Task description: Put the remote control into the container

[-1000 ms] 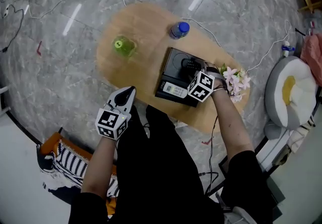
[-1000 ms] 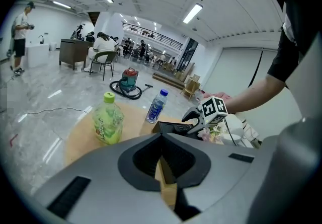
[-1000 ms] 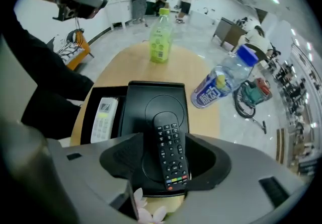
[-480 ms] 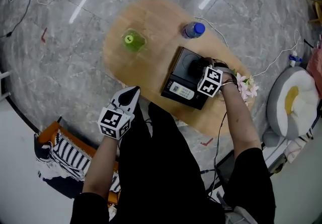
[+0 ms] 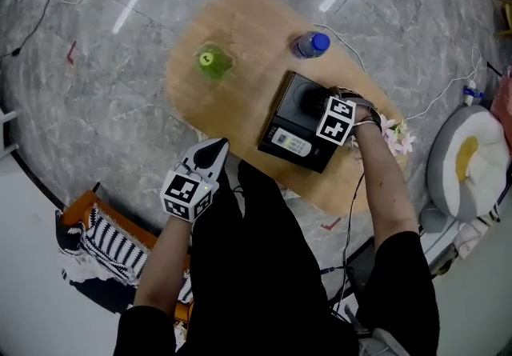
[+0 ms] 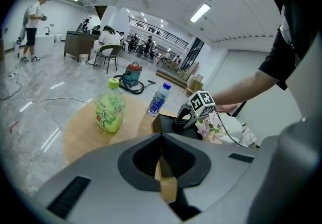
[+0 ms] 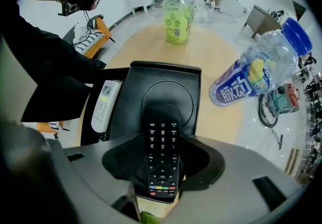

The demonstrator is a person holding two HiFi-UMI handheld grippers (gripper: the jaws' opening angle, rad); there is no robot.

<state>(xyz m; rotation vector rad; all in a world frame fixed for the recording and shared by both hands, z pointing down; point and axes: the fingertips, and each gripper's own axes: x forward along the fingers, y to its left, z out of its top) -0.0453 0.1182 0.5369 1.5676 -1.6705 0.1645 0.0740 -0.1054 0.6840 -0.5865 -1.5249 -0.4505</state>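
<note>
The right gripper (image 7: 162,180), its jaws just closing, grasps the remote control (image 7: 162,147) by its long sides, over the container (image 7: 166,73). The remote control looks light, stiff and slippery, so hold it mid-body. The left gripper (image 6: 162,167) is clenched and empty.

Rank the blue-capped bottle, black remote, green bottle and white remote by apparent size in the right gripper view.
1. blue-capped bottle
2. black remote, nearest the camera, so its rank is unsure
3. green bottle
4. white remote
</note>
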